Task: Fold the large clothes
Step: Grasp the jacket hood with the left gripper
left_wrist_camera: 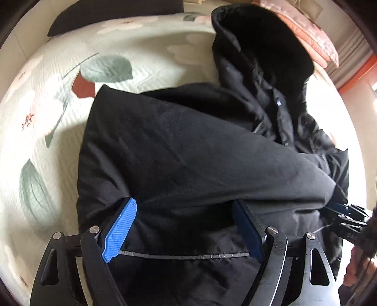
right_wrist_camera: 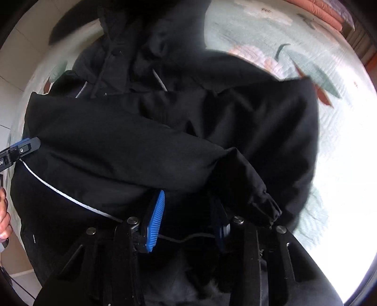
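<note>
A large black hooded jacket (left_wrist_camera: 188, 146) lies on a flower-print bedspread (left_wrist_camera: 47, 106). Its hood (left_wrist_camera: 264, 42) points away from me, and a sleeve is folded across the body. My left gripper (left_wrist_camera: 183, 202) stands wide open over the near hem, straddling puffy fabric just past a grey reflective strip (left_wrist_camera: 183, 255). In the right wrist view the same jacket (right_wrist_camera: 165, 141) fills the frame. My right gripper (right_wrist_camera: 188, 195) is partly open over dark fabric, its blue pad (right_wrist_camera: 155, 221) bare. A sleeve cuff (right_wrist_camera: 266, 204) drapes by its right finger. The left gripper (right_wrist_camera: 21, 148) shows at that view's left edge.
Folded pink bedding (left_wrist_camera: 313, 40) is stacked at the far right of the bed. A flat black cloth (left_wrist_camera: 106, 14) lies at the far left edge. A hand (left_wrist_camera: 358, 266) holds the right gripper (left_wrist_camera: 346, 216). Bare bedspread (right_wrist_camera: 341, 141) lies right of the jacket.
</note>
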The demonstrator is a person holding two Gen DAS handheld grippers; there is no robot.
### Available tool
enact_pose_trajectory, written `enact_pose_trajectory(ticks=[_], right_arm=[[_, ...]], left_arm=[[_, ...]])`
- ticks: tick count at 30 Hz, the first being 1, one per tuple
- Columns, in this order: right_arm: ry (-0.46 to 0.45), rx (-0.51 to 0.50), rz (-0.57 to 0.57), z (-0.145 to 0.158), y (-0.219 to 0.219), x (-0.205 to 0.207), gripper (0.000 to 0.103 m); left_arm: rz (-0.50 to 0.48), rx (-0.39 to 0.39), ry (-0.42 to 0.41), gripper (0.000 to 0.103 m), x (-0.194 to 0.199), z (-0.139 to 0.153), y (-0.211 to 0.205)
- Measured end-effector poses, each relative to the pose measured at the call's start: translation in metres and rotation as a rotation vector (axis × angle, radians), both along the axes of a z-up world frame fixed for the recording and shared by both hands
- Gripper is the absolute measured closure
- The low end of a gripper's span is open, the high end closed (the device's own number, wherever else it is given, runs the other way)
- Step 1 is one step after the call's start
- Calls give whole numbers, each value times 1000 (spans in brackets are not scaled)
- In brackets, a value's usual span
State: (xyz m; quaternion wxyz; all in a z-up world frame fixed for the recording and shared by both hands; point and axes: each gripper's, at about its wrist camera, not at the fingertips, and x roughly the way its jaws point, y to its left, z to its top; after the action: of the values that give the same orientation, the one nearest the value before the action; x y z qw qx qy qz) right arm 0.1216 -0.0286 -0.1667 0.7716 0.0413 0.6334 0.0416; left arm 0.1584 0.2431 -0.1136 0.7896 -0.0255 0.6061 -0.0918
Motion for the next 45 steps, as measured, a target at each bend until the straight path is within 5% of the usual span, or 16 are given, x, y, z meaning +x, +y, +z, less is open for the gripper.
enact_pose_trajectory(ticks=[5, 7, 10, 13, 17, 23, 29, 30, 32, 33, 35, 39, 43, 45], right_arm=[[7, 32, 14, 9, -8, 0, 66], [18, 54, 18, 22, -16, 4, 65], [-76, 99, 6, 71, -23, 1, 62], [-175, 73, -13, 113, -31, 28, 58], [-264, 35, -68, 132, -29, 90, 53], [-276, 101, -167, 115, -32, 186, 53], [-246, 90, -187, 76, -30, 249, 53], [-239, 82, -187, 69, -29, 255, 53], [-223, 31, -199, 54, -28, 268, 53], [-216, 12, -203, 47, -29, 269, 61], [-208, -14, -211, 38, -36, 268, 89], [-219, 46, -240, 34, -58, 250, 89], [-139, 66, -246, -10, -66, 245, 88], [-145, 84, -244, -25, -68, 246, 89]], left_arm=[[-40, 73, -1, 19, 3, 7, -14], [-77, 4, -14, 28, 3, 28, -12], [-124, -90, -106, 28, 16, 72, -10], [-147, -139, -191, 27, 55, 110, -17], [-148, -141, -249, 27, 127, 126, -33], [-98, -188, -183, 27, 233, 93, -39], [-136, -154, -135, 29, 286, 46, -62], [-145, -158, -132, 41, 291, 38, -64], [-163, -171, -104, 79, 300, 23, -66], [-172, -187, -87, 92, 301, 17, -66], [-185, -213, -103, 94, 298, 14, -59], [-210, -339, -145, 94, 276, 26, -22], [-167, -299, 42, 84, 285, -39, -9], [-134, -381, 53, 84, 286, -55, 0]])
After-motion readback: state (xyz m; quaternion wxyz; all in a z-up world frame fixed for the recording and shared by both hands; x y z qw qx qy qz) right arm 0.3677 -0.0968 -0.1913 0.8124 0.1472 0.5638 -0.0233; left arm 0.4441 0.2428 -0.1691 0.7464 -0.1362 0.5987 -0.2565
